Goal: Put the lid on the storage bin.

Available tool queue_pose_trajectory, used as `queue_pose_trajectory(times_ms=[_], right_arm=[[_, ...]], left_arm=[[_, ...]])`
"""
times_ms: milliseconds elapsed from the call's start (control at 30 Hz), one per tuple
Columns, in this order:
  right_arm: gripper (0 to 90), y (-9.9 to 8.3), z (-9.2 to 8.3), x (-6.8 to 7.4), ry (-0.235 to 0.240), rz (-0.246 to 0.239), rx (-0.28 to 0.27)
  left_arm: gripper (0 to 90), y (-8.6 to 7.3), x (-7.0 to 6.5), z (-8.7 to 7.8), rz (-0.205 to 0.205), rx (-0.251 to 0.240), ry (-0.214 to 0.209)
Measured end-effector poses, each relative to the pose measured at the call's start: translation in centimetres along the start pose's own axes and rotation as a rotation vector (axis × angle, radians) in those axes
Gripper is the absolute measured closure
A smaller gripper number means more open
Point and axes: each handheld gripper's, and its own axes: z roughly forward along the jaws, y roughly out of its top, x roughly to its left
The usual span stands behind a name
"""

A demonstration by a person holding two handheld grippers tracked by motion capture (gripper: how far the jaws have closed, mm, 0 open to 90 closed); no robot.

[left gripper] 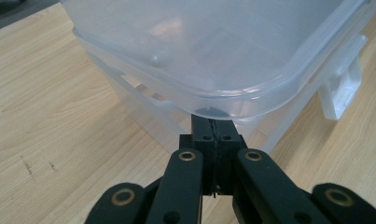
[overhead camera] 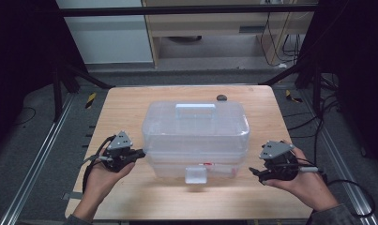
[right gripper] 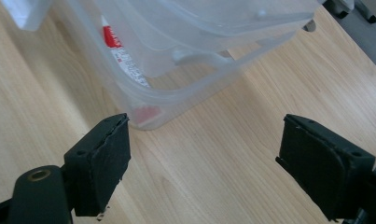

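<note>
A clear plastic storage box [overhead camera: 196,136] with a lid and a top handle [overhead camera: 195,110] stands in the middle of the wooden table [overhead camera: 125,108]. My left gripper [overhead camera: 140,153] is at the box's left side, its jaws shut. In the left gripper view its tips [left gripper: 212,122] meet just under the lid's rim [left gripper: 251,95] at a corner, with nothing between them. My right gripper [overhead camera: 254,172] sits to the right of the box, apart from it. Its jaws [right gripper: 204,154] stand open over bare wood, facing the box's corner [right gripper: 148,119].
A front latch flap [overhead camera: 196,175] sticks out from the box toward me. A red and white label [right gripper: 115,42] shows through the box wall. A small dark object [overhead camera: 222,98] lies at the table's far edge. Dark frame struts and cables flank the table.
</note>
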Motion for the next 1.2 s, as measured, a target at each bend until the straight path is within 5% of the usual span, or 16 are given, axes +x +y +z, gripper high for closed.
queue_pose_trajectory(times_ms=[167, 467, 767, 900, 933, 1033, 1133, 1200], right_arm=[[18.0, -0.2, 0.5, -0.7, -0.048, 0.032, 0.017], [16.4, -1.9, 2.2, -2.7, -0.128, 0.123, 0.078], [21.7, -3.6, 5.5, -5.4, -0.186, 0.233, 0.144], [19.7, -3.9, 7.4, -6.7, -0.184, 0.317, 0.119], [18.7, -4.1, 8.0, -7.1, -0.185, 0.341, 0.106], [16.7, -4.4, 9.2, -7.8, -0.188, 0.399, 0.074], [16.4, -4.8, 10.2, -8.6, -0.196, 0.473, 0.038], [15.7, -5.3, 10.7, -9.0, -0.184, 0.528, 0.015]], left_arm=[[89.8, -0.7, 0.6, 0.0, 0.039, 0.080, 0.054], [89.7, -1.8, 3.7, -0.3, 0.016, 0.127, 0.142], [89.8, -2.9, 6.3, 2.6, 0.003, 0.210, 0.174], [89.6, -3.1, 7.3, 3.9, -0.017, 0.213, 0.192], [86.3, -3.2, 7.5, 4.1, -0.025, 0.201, 0.205], [56.5, -3.4, 8.4, 4.9, -0.074, 0.167, 0.239], [39.9, -3.7, 8.9, 5.8, -0.055, 0.145, 0.252], [30.3, -3.9, 9.3, 6.4, -0.080, 0.138, 0.258]])
